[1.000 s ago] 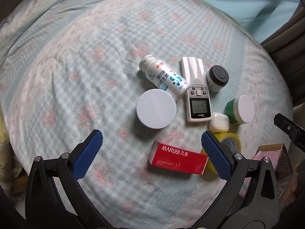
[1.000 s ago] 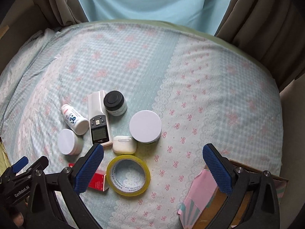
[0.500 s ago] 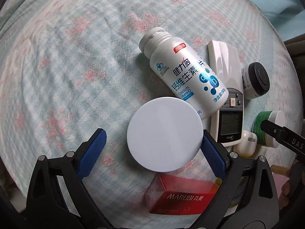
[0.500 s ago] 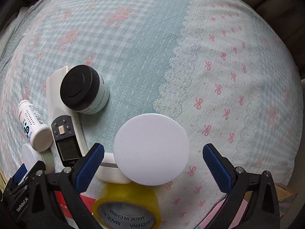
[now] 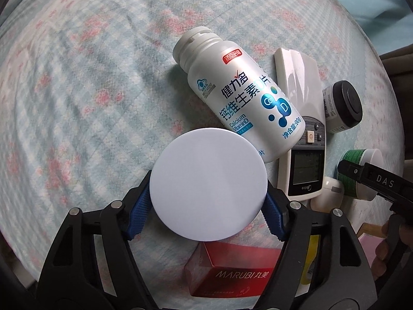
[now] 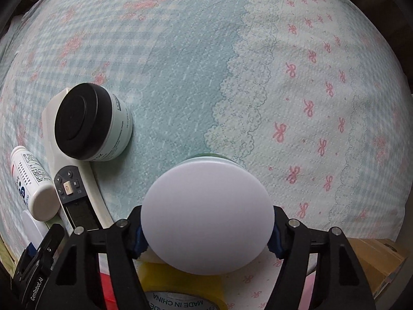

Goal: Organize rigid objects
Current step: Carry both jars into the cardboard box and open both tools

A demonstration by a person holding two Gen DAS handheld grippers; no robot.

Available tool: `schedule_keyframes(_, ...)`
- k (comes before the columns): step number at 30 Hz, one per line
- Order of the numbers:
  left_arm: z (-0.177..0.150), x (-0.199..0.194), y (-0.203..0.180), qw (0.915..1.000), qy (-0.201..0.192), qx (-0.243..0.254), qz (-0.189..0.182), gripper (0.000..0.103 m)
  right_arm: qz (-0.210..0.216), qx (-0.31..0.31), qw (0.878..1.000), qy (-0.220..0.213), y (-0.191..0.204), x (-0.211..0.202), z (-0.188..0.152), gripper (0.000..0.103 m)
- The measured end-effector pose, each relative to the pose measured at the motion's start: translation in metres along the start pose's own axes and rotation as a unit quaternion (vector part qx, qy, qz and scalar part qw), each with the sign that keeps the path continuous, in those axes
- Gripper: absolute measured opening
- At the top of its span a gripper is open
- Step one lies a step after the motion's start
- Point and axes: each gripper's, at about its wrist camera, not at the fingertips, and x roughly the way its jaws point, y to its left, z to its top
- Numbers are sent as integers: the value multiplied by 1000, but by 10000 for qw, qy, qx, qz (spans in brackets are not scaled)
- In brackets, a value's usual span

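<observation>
Left wrist view: left gripper clamped on a white-lidded jar, blue pads pressing its sides from left and right; the lid faces the camera and hides the jar body. Just beyond the jar, touching its far edge, a white supplement bottle lies on its side, cap end pointing away. Right of the bottle, a white remote lies flat with its display toward the camera. A black-lidded jar sits just beside the remote's right edge. A white earbud case lies at the remote's near end. Below the held jar, a red box marked MARUBI. All rests on a checked floral bedsheet. Right wrist view: right gripper clenched on a second jar, green with a white lid; only a sliver of green shows at the far rim. The pads are mostly hidden by the lid. Near edge: yellow tape roll partly under the gripper. To the left, the black-lidded jar stands beside the remote, with the bottle lying further left. A cardboard box shows at the lower right.
</observation>
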Motion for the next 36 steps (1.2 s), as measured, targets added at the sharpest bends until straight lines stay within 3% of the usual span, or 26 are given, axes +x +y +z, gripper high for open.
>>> schedule_keyframes(11, -3, -33, 14, 9996, -235, -82, -121, 71, 135, 96, 9994, -306, -7, -53, -16, 66)
schedule_keyframes(21, -21, -117, -2, 9952, -877, 312, -307, 70, 394, 196, 9957, -819, -17, -138, -57, 66)
schedule_keyframes(29, -53, -203, -30, 9839, -1442, 950, -466, 70, 682, 404, 9869, -1407, -44, -185, -100, 66)
schedule_keyframes(36, -104, -288, -92, 9644, -1830, 1756, -754, 70, 790, 579, 9760, -1946, -102, -249, -155, 66)
